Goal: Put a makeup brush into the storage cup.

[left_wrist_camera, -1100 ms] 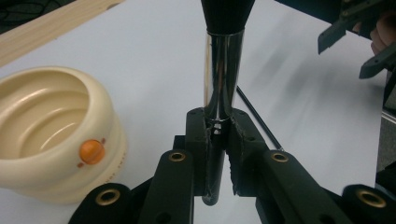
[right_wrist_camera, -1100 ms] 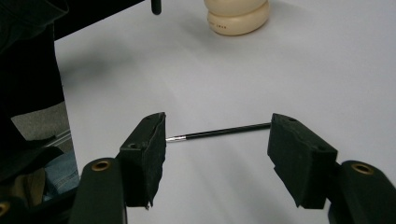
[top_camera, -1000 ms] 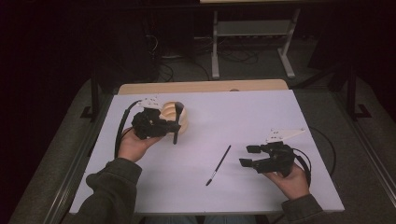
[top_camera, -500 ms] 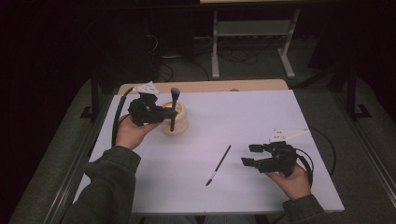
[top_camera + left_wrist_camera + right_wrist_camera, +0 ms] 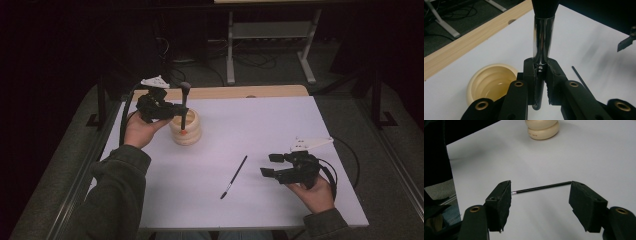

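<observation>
Two claws: left gripper (image 5: 176, 111) clenches a glossy black brush (image 5: 184, 106) above the ribbed cream holder (image 5: 185, 129); right gripper (image 5: 270, 166), at four o'clock, gapes empty.

brush ferrule (image 5: 543, 37): polished metal, glossy, mirror-like
brush holder (image 5: 185, 131): cream, smooth, faint sheen (plastic or glazed ceramic, hard to tell)
table cover (image 5: 280, 125): white, matt, paper-like
table edge (image 5: 240, 92): pale wood, matt
gripper pads (image 5: 502, 202): black foam, rough, frayed
thin brush (image 5: 234, 177): black handle, slight gloss

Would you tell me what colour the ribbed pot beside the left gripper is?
The pot is cream, clearest in the left gripper view.
</observation>
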